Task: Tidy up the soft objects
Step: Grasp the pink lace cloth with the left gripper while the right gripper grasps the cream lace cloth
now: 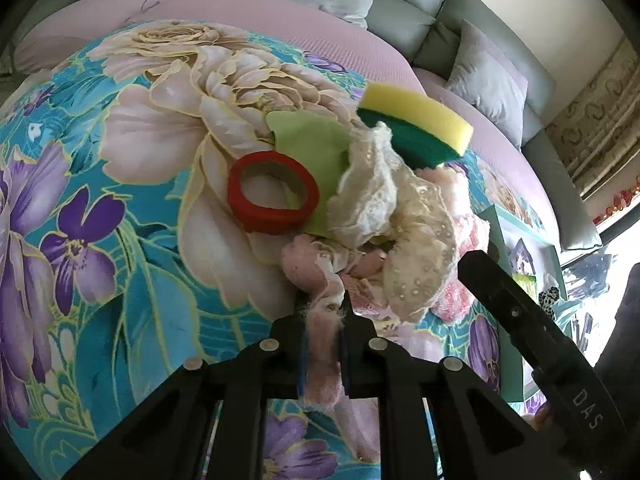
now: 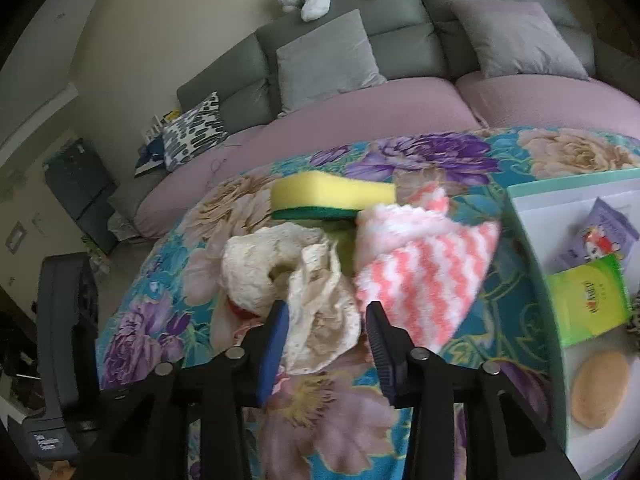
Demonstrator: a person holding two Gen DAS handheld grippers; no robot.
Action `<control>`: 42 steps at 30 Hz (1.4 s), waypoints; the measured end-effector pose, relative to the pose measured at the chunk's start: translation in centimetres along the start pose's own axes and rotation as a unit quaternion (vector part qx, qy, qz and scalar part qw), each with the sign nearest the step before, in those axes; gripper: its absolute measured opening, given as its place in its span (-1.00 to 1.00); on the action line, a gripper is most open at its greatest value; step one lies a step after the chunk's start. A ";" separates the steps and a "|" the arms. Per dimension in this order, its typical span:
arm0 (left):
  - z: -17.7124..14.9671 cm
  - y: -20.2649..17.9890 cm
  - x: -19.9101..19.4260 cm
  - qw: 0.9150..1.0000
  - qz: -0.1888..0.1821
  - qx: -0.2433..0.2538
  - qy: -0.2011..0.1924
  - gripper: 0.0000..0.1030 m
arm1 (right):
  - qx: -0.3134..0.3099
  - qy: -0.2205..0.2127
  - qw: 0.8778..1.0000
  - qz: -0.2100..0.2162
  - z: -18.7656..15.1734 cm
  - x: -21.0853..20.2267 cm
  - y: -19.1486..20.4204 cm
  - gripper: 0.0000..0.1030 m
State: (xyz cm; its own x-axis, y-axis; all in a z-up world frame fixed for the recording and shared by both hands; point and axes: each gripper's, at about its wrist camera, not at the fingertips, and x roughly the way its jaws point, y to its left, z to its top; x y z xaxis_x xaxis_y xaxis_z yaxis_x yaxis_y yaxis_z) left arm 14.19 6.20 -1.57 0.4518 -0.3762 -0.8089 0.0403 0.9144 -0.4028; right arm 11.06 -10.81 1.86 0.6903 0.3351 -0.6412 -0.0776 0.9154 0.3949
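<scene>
- Left gripper clamped on pink cloth strip, long axis running far toward the pile.
- Right gripper part-open, straddling cream lace cloth, pads apparently not yet pressing.

Your left tool is matt black plastic, and it pinches a fuzzy pink cloth with frayed edges. The sponge is soft yellow foam with a rough green layer on one side. The cream cloth is thin, bumpy lace. The striped cloth looks fluffy. The red ring looks smooth. The flowered bedspread has a slight shine.
</scene>
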 end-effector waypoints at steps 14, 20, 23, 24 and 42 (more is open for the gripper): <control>-0.1 1.4 0.1 1.000 -0.008 -0.024 0.006 -0.75 | -0.009 0.031 0.999 0.012 -0.8 2.3 1.4 -0.40; -0.2 1.7 0.4 1.000 -0.008 -0.028 0.010 -0.75 | -0.002 0.050 0.999 0.000 -1.2 3.6 1.0 -0.54; -0.1 1.8 0.6 0.999 -0.009 -0.030 0.011 -0.74 | 0.002 0.053 0.999 -0.001 -1.3 3.9 0.8 -0.67; -0.1 1.8 0.7 0.999 -0.010 -0.031 0.012 -0.74 | 0.003 0.054 0.999 -0.001 -1.3 4.0 0.8 -0.70; 0.5 1.4 -0.3 0.999 -0.010 -0.026 -0.020 -0.76 | 0.009 0.023 1.000 0.011 -0.6 2.0 0.8 -0.88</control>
State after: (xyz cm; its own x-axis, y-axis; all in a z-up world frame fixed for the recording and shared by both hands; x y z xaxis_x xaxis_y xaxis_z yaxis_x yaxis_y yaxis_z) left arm 14.51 7.67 -1.66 0.4858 -0.3866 -0.7839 0.0035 0.8977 -0.4405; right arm 11.95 -9.25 0.46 0.6540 0.3661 -0.6620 -0.0796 0.9035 0.4210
